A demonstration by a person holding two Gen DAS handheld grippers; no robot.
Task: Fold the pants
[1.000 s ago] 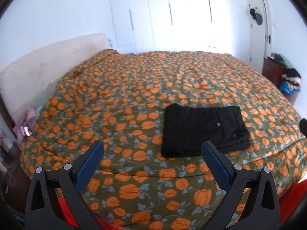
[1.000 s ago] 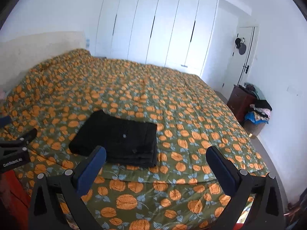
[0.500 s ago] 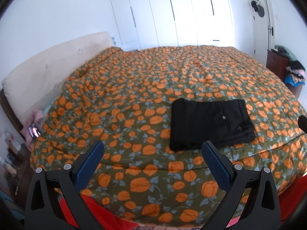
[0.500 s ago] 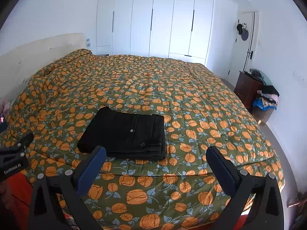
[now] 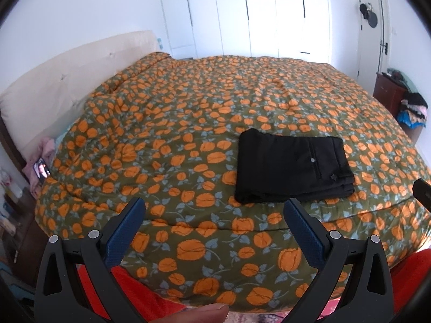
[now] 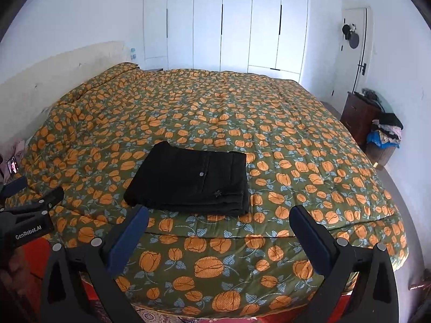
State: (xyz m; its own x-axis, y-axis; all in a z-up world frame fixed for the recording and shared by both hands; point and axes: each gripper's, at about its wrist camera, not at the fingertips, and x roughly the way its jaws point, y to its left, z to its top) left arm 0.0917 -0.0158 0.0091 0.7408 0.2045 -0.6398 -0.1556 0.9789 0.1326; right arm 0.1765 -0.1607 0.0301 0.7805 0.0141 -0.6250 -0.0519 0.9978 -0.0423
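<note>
Black pants [image 5: 292, 172] folded near the bed's [image 5: 188, 123] edge; both my tools [image 5: 214, 216] [image 6: 219, 224] wide open, empty. Risk: any snag unfolds the stack.

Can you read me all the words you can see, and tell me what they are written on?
"GenRobot.AI": white letters on the black body of the left gripper, seen in the right wrist view.
The phone screen beside the bed is too small to read.
Nothing else carries readable text.
</note>
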